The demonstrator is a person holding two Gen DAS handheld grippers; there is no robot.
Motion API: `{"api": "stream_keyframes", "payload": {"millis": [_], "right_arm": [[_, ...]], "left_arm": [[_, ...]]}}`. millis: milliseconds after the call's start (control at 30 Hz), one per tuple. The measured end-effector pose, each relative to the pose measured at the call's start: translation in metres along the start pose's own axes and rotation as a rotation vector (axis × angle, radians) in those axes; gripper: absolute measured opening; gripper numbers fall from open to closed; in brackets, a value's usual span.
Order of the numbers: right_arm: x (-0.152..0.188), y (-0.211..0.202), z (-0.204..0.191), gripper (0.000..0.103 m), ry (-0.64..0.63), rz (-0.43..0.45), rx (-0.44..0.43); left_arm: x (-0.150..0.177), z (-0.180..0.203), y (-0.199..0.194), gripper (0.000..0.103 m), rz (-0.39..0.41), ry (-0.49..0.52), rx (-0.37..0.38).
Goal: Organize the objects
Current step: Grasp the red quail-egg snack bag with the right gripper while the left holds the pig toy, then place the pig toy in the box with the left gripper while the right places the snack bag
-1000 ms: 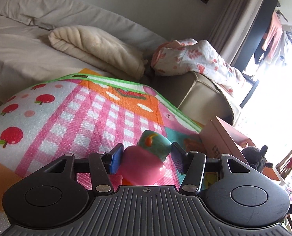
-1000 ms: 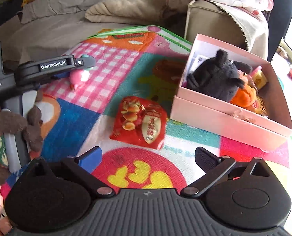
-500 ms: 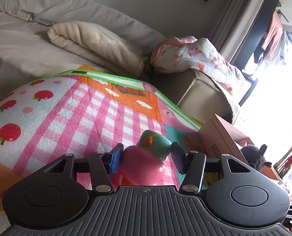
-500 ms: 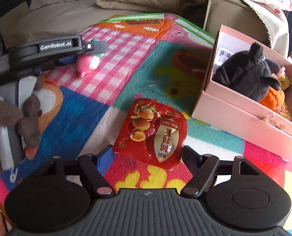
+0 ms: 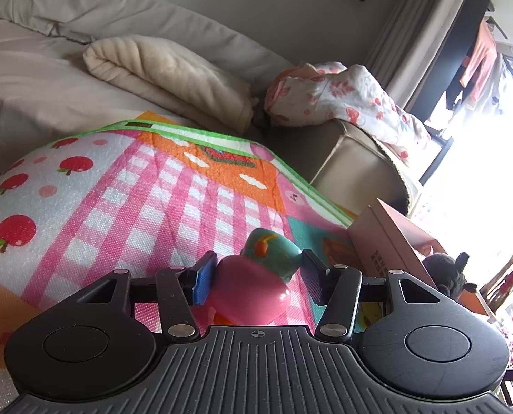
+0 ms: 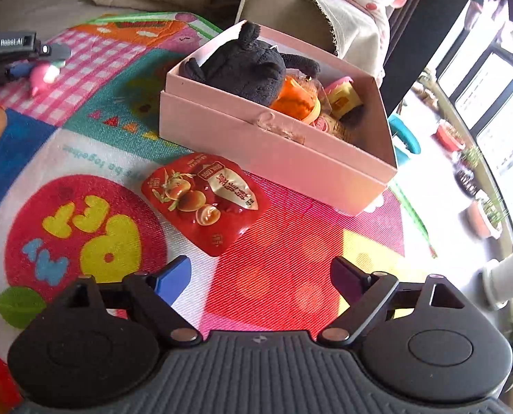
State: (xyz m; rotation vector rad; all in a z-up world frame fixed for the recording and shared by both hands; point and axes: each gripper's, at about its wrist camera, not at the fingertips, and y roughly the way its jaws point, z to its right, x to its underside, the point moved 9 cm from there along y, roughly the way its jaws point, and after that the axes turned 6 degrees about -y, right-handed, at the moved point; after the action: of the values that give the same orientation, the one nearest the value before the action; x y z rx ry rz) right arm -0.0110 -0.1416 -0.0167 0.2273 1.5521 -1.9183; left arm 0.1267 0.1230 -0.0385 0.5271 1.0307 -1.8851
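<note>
My left gripper (image 5: 256,272) is shut on a pink and teal plastic toy (image 5: 253,289), held just above the colourful play mat (image 5: 125,207). In the right wrist view the same toy (image 6: 44,76) shows at the far left. My right gripper (image 6: 259,276) hovers low over the mat; its jaws are opening and nothing is between them. A red snack packet (image 6: 204,203) lies flat on the mat just ahead of its fingers. Behind the packet stands an open pink box (image 6: 273,151) holding a dark grey plush (image 6: 246,65) and other small items.
A beige sofa with a folded cream blanket (image 5: 166,76) borders the mat's far side. A tan ottoman (image 6: 290,3) draped with floral cloth stands behind the box. Potted plants (image 6: 491,217) and a bright window lie to the right, past the mat's edge.
The right gripper swung rightward and tipped further down; the red packet and pink box now sit closer ahead. Its jaws narrowed, then widened again. The left gripper kept still with the toy.
</note>
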Motion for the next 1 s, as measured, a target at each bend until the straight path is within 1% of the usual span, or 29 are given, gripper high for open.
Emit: {"api": "stream_keyframes", "payload": {"millis": [33,67,200,267,300,367,433,467,500,533,600,667,733,767,833,900,1000], "right_arm": [[-0.001,0.001,0.001,0.098,0.044,0.0,-0.03],[-0.002,0.002,0.002,0.1,0.09,0.0,-0.055],[-0.018,0.019,0.001,0.103,0.289,0.005,-0.16],[-0.027,0.032,-0.003,0.103,0.366,-0.007,-0.194],[-0.032,0.039,-0.007,0.103,0.385,-0.008,-0.197],[-0.044,0.048,-0.012,0.103,0.36,0.01,-0.13],[-0.05,0.054,-0.021,0.102,0.303,0.012,-0.082],[-0.052,0.052,-0.023,0.1,0.287,0.025,-0.073],[-0.054,0.048,-0.026,0.091,0.266,0.039,-0.088],[-0.054,0.043,-0.028,0.078,0.25,0.046,-0.106],[-0.052,0.032,-0.029,0.079,0.226,0.054,-0.117],[-0.048,0.018,-0.027,0.079,0.196,0.089,-0.108],[-0.044,0.002,-0.025,0.079,0.167,0.133,-0.109],[-0.041,-0.009,-0.023,0.079,0.156,0.162,-0.114],[-0.035,-0.029,-0.015,0.079,0.142,0.223,-0.123],[-0.028,-0.046,-0.007,0.079,0.136,0.278,-0.121],[-0.016,-0.07,0.011,0.079,0.121,0.365,-0.077]], "left_arm": [[0.0,0.0,0.0,0.058,0.0,0.0,0.0],[0.0,0.0,0.0,0.058,0.0,0.001,-0.001],[0.001,0.001,0.001,0.058,0.003,0.012,-0.005],[0.002,0.002,0.001,0.058,0.004,0.024,-0.009],[0.003,0.004,0.001,0.058,0.003,0.035,-0.01],[0.004,0.007,0.002,0.058,0.002,0.056,-0.013],[0.005,0.009,0.002,0.058,0.005,0.069,-0.018],[0.005,0.009,0.001,0.058,0.006,0.073,-0.023],[0.005,0.01,0.001,0.058,0.004,0.077,-0.029],[0.006,0.012,0.001,0.058,-0.001,0.085,-0.036],[0.012,0.016,-0.003,0.058,-0.011,0.114,-0.053],[0.022,0.026,-0.01,0.058,-0.033,0.158,-0.06],[0.033,0.039,-0.018,0.058,-0.067,0.196,-0.05],[0.036,0.048,-0.023,0.058,-0.084,0.217,-0.039],[0.035,0.073,-0.032,0.058,-0.085,0.261,-0.009],[0.026,0.108,-0.039,0.058,-0.057,0.314,0.038],[0.008,0.165,-0.034,0.058,-0.043,0.346,0.121]]}}
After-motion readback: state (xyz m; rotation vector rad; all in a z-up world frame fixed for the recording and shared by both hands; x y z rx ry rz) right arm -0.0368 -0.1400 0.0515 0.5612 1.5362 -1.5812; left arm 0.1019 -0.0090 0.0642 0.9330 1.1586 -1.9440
